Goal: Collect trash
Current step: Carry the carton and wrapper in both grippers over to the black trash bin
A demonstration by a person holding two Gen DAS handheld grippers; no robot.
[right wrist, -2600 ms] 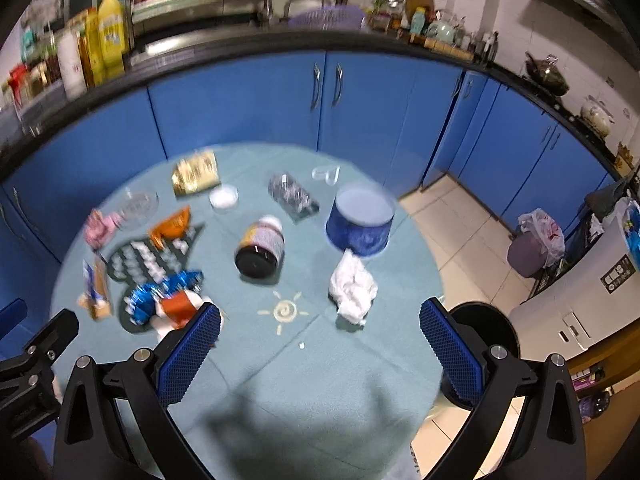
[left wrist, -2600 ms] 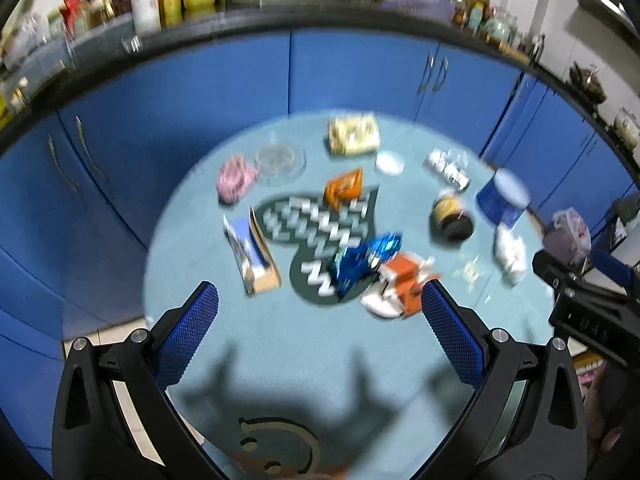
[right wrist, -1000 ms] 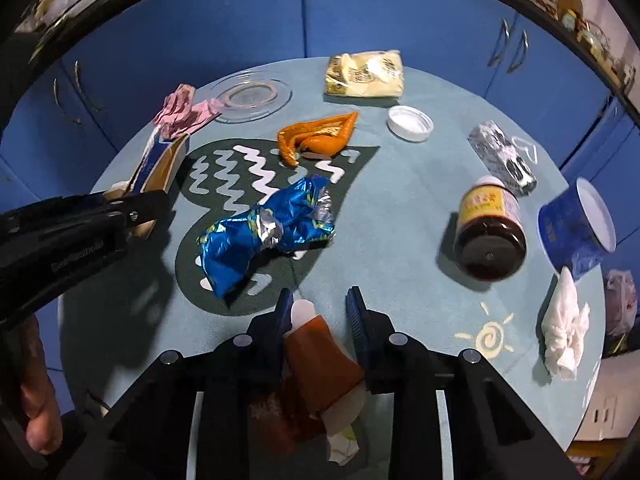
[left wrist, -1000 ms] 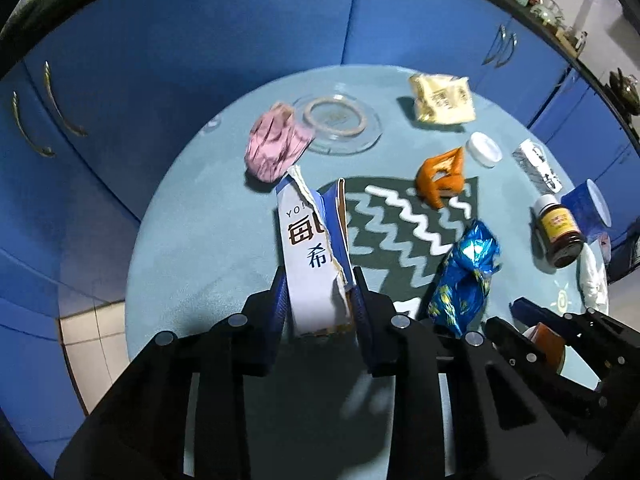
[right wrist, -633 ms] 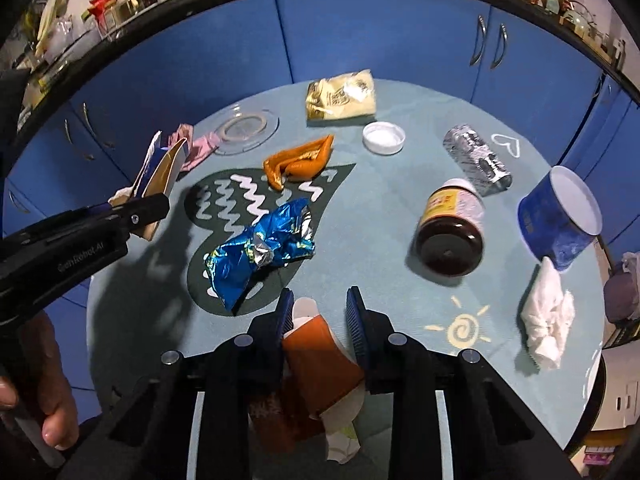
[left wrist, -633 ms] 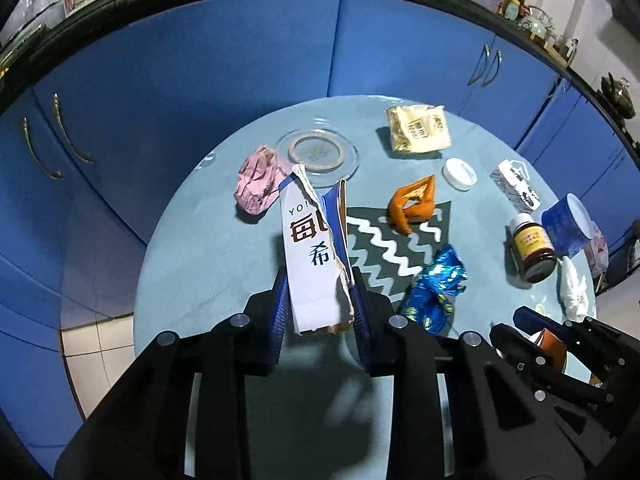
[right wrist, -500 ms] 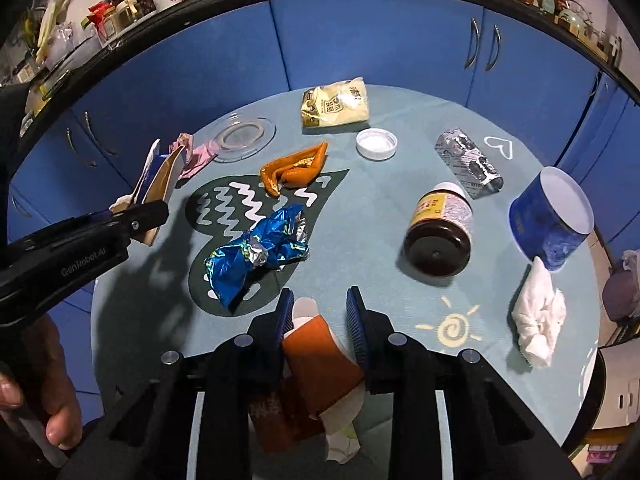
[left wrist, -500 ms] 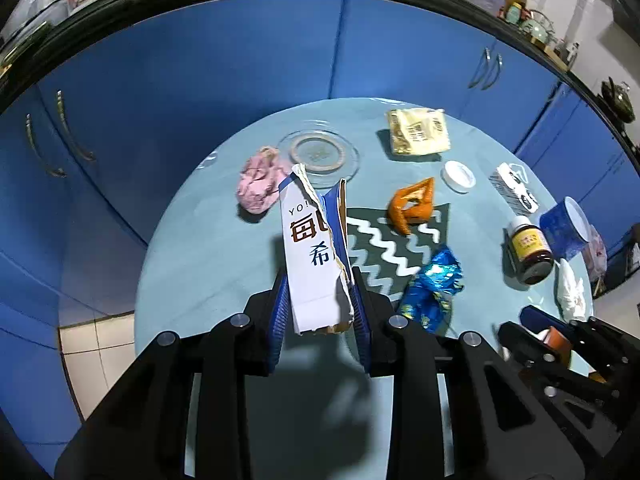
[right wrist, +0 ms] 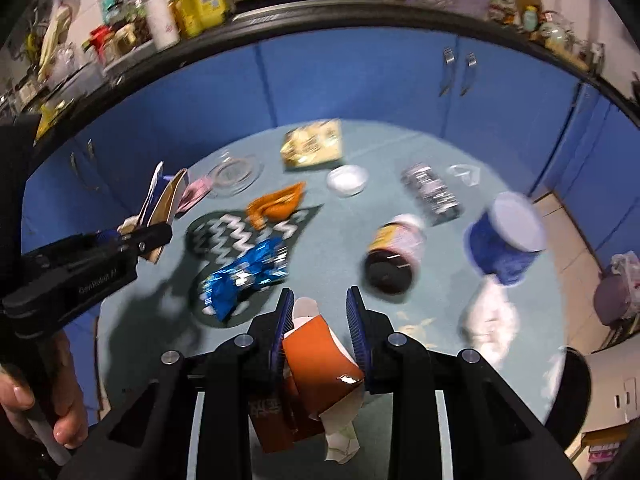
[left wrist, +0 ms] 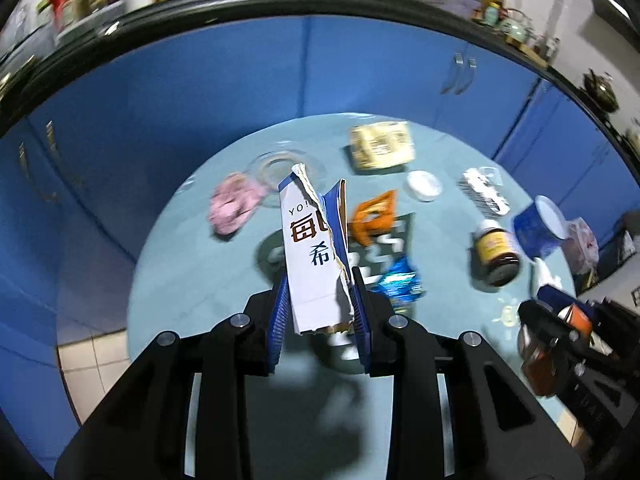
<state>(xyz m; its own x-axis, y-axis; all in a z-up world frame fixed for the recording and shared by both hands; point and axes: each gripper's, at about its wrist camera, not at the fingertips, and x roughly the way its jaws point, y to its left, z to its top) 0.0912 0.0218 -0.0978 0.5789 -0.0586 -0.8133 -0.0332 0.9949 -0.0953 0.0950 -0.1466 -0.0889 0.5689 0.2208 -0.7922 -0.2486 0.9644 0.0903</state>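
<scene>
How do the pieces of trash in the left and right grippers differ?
The torn carton in the left gripper is white and blue, flat and printed; the crumpled wrapper in the right gripper is orange and curled. The carton sticks up past the pads; the wrapper hangs below them. Both are clamped, off the table.

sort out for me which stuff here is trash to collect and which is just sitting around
Trash for the job:
- torn carton, in the left tongs
- crushed orange cup, in the right tongs
- blue foil wrapper
- orange wrapper
- yellow packet
- white tissue

Probably just lying about:
- dark jar
- glass dish
- blue tub
</scene>
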